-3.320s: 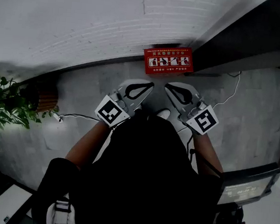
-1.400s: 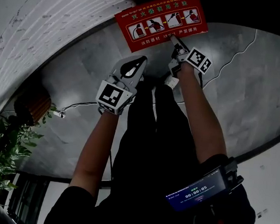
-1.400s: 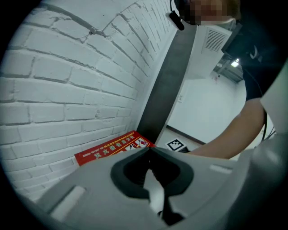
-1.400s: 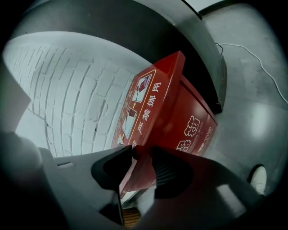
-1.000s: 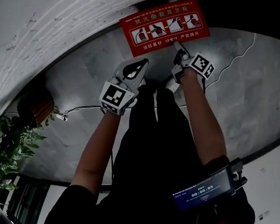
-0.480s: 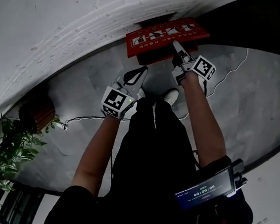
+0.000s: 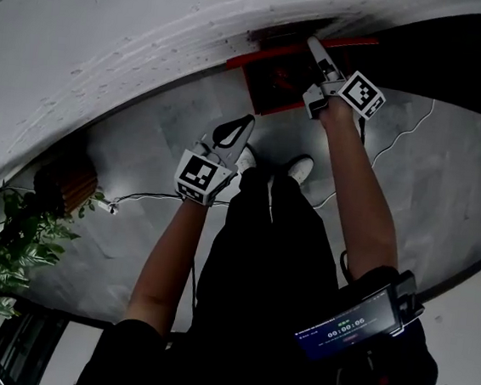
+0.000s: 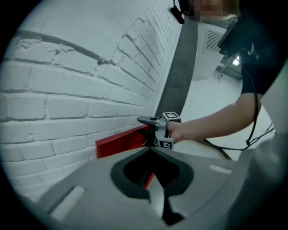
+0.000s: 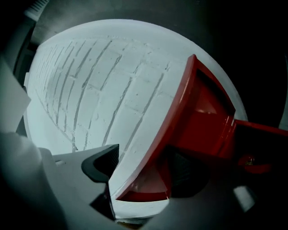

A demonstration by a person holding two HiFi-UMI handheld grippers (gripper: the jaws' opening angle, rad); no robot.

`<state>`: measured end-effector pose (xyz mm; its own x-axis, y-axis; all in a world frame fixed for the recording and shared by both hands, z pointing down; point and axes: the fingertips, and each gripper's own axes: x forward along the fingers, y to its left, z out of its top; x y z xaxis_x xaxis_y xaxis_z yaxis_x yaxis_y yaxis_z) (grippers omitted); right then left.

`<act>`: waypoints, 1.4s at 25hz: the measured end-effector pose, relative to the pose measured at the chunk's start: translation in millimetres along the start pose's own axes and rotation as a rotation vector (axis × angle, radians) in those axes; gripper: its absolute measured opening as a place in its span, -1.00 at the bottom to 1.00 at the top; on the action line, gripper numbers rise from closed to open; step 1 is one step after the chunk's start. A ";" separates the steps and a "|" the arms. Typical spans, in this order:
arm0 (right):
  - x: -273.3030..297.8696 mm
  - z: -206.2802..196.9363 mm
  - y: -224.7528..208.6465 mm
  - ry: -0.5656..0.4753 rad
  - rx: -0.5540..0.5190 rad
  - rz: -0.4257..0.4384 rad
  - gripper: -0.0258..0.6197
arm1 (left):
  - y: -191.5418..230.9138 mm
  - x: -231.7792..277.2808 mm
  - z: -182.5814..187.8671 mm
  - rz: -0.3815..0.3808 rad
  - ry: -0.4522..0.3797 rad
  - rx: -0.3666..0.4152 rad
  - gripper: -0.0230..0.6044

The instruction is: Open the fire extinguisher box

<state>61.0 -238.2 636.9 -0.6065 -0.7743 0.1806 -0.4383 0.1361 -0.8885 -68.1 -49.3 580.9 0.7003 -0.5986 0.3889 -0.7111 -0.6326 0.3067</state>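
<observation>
The red fire extinguisher box [image 7: 273, 84] stands on the floor against the white brick wall [image 7: 112, 29]. Its lid [image 7: 350, 43] is swung up and shows edge-on, so the dark inside is exposed. My right gripper [image 7: 315, 50] is at the lid's edge. In the right gripper view the red lid [image 9: 198, 112] runs between the jaws of the right gripper [image 9: 144, 166], which are opening and stand apart from it. My left gripper [image 7: 238, 132] hovers lower, above the floor, shut with nothing in it. From it I see the red lid [image 8: 121, 143] and the right gripper [image 8: 153, 121].
A leafy plant [image 7: 0, 247] and a brown pot [image 7: 67, 173] stand at the left. A white cable [image 7: 138, 195] lies on the grey floor, and another cable [image 7: 400, 136] at the right. The person's white shoes [image 7: 299, 166] stand just before the box.
The right gripper has swung the lid up from flat to upright against the wall, so its label no longer faces me. The left gripper has barely moved.
</observation>
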 end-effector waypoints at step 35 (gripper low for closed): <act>-215.8 -44.8 316.5 0.269 -0.961 0.492 -0.89 | -158.2 -82.4 163.7 -0.126 -0.236 0.074 -0.93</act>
<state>23.4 -0.3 335.7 -0.9286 -0.3606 0.0873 -0.3710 0.9040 -0.2127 -3.0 19.7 358.1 0.7843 -0.6054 0.1360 -0.6171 -0.7385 0.2717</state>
